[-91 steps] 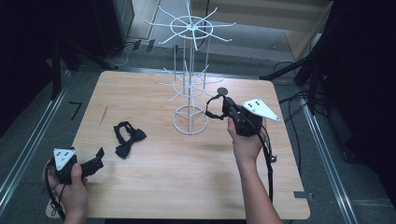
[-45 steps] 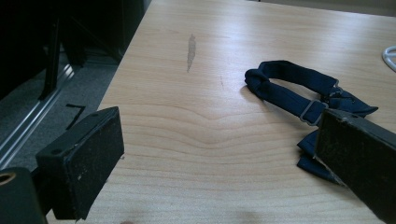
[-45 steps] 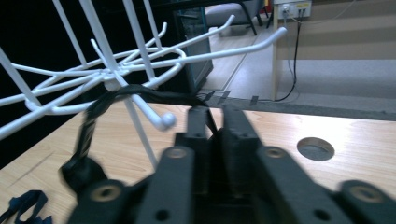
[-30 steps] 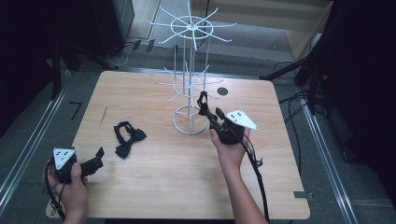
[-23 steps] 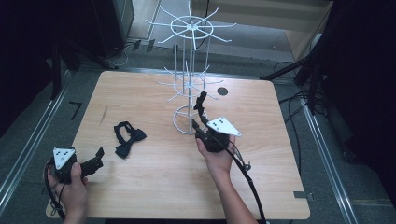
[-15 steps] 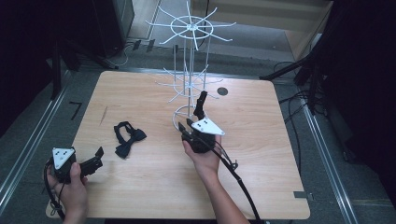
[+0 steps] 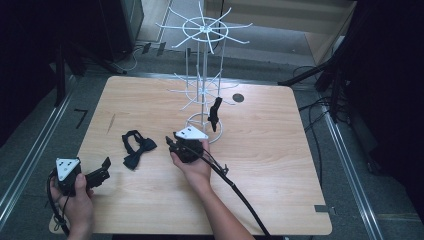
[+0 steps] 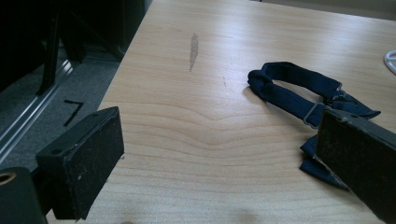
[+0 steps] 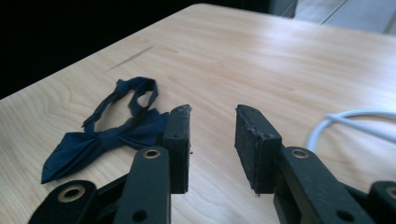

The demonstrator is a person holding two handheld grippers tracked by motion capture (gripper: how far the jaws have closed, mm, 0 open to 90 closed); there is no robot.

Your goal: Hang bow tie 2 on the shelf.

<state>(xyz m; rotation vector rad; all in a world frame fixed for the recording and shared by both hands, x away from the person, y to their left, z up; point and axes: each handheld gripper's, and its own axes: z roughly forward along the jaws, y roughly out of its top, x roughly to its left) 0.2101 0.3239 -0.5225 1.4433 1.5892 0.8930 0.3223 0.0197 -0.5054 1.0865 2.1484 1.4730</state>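
A light wooden table carries a white wire display stand toward the back, a dark bow tie hanging from it. Right gripper sits mid-table, jaws parted and empty, just beside a navy bow tie lying flat. Left gripper rests at the near left corner, jaws spread wide, empty

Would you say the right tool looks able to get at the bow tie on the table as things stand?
Probably yes: the right tool sits open beside the bow tie, with bare table between them and nothing in the way.
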